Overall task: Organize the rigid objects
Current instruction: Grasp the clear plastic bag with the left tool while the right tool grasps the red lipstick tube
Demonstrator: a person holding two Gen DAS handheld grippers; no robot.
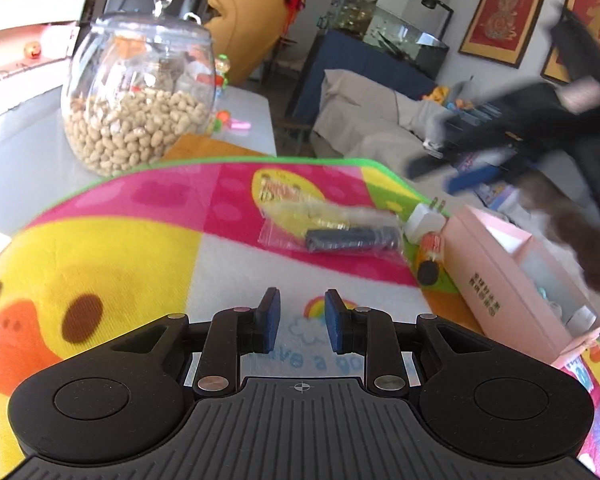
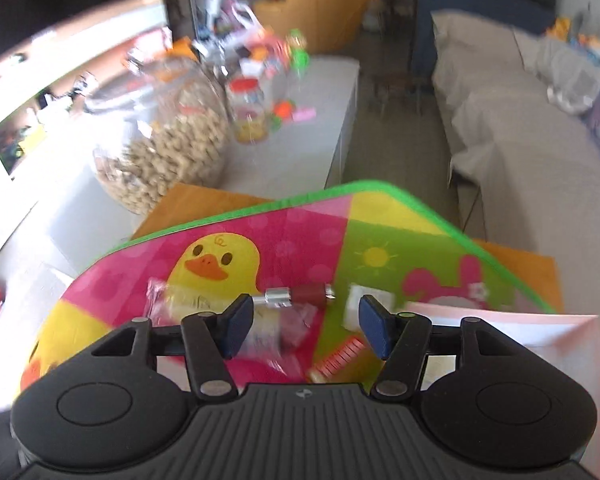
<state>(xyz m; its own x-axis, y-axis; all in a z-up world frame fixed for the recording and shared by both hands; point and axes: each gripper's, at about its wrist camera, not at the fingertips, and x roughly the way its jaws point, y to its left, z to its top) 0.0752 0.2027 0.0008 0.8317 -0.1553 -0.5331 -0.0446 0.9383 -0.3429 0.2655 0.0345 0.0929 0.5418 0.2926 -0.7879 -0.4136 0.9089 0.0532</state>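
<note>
**Right gripper over a crowded corner of the mat: risk of a wrong or messy pick**

The small rigid things lie close together on the colourful cartoon-print play mat (image 1: 228, 264) that covers the bench. A clear plastic zip bag holding a dark cylinder (image 1: 350, 238) sits just beside a white two-pin plug adapter (image 1: 422, 218), an orange-and-red small item (image 1: 432, 246) and the open pale pink cardboard box (image 1: 496, 276).

The main hazard, as I judge it, is that the right gripper (image 2: 306, 326) closes on the slippery bag film rather than on a hard part, or nudges the adapter (image 2: 366, 304) and the silver-and-dark-red cylindrical piece (image 2: 300, 295) out of place. Both views are motion-blurred, so aim is uncertain. A sweep to the left could also strike the large clear glass jar of peanuts (image 1: 138, 96) standing just off the mat.

The right gripper hovers above the bag and small items, tilted downward, fingers spread wide and empty. The left gripper (image 1: 302, 320) hangs low over the mat's white patch, fingers apart with a moderate gap, holding nothing.
</note>
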